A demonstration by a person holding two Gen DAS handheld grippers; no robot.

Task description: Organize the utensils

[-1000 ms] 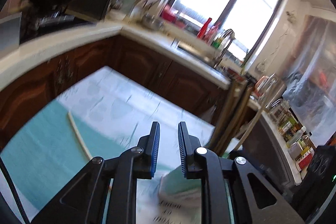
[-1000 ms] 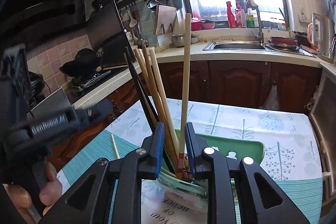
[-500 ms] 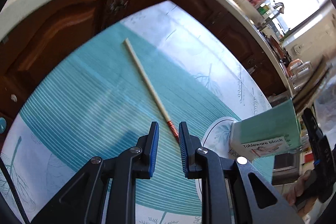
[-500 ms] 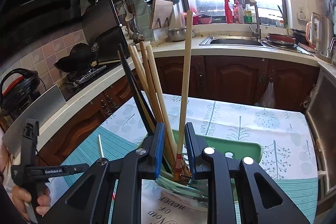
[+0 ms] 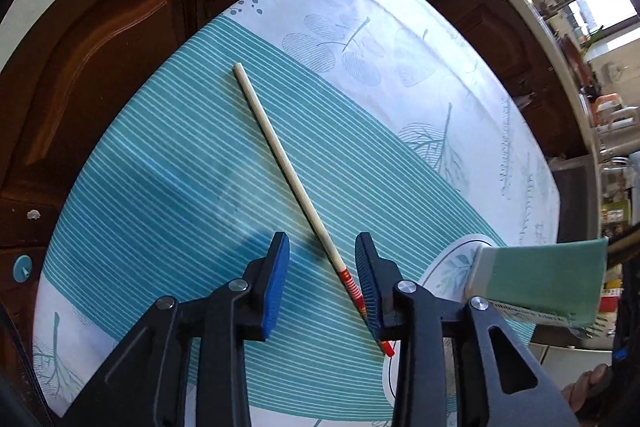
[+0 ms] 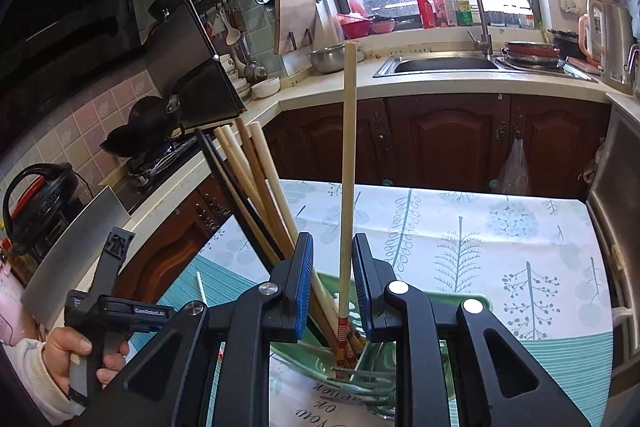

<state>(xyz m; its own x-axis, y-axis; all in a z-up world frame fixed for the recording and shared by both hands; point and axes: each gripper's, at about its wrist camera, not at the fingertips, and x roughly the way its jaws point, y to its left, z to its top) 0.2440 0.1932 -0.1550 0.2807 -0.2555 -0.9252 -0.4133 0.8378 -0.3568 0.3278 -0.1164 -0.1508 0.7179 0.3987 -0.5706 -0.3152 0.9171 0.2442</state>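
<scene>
A pale wooden chopstick (image 5: pixel 280 157) with a red-banded end lies flat on the teal striped tablecloth (image 5: pixel 160 187). My left gripper (image 5: pixel 322 277) is open, just above its red end, with the stick between the jaws but nearer the right finger. The chopstick also shows in the right wrist view (image 6: pixel 201 286). My right gripper (image 6: pixel 331 281) stands slightly open around an upright chopstick (image 6: pixel 347 167) that stands in the green utensil holder (image 6: pixel 464 301); the jaws do not touch it. Several more chopsticks (image 6: pixel 256 187) lean in the holder. The holder also shows in the left wrist view (image 5: pixel 540 283).
The table edge runs close to dark wooden cabinets (image 5: pixel 100 47). In the right wrist view a worktop with a sink (image 6: pixel 444 65) lies beyond the table, a stove with a wok (image 6: pixel 144 131) at left. The person's hand holds the left gripper's handle (image 6: pixel 100 311) at lower left.
My left gripper has swung down from facing the kitchen to the table, closed in on the chopstick's red end and opened its jaws. My right gripper has stayed around the upright chopstick.
</scene>
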